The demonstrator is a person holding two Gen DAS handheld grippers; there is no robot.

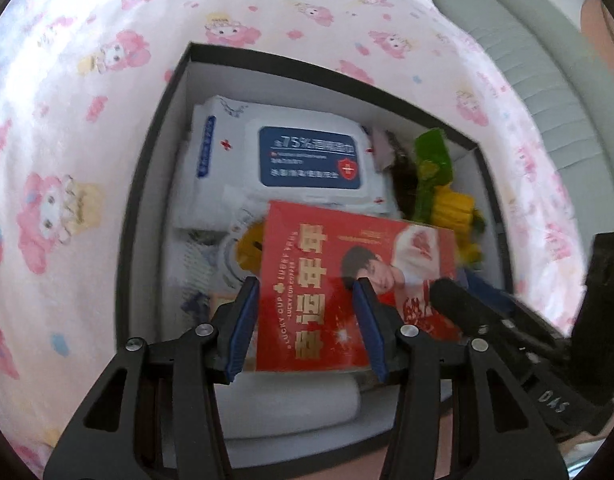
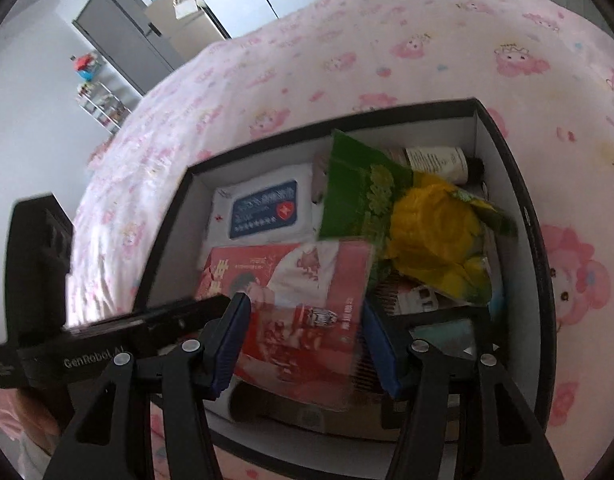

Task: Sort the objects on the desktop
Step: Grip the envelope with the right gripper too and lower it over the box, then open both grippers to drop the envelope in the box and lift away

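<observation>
A black box with white inside (image 1: 147,184) (image 2: 519,184) sits on a pink cartoon bedsheet. A red coffee box (image 1: 347,280) (image 2: 303,312) lies on top of the contents. A white wipes pack with a blue label (image 1: 307,156) (image 2: 267,204), a green and yellow snack bag (image 1: 439,184) (image 2: 427,232) and a small bottle (image 2: 439,164) lie behind it. My left gripper (image 1: 305,320) is open over the red box. My right gripper (image 2: 307,340) is open with the red box between its fingers, touching or not I cannot tell.
The right gripper's body (image 1: 547,340) comes in from the right in the left wrist view. The left gripper's body (image 2: 87,344) shows at the left in the right wrist view. A grey headboard (image 1: 527,60), a grey cabinet (image 2: 123,36) and a shelf rack (image 2: 103,100) are around the bed.
</observation>
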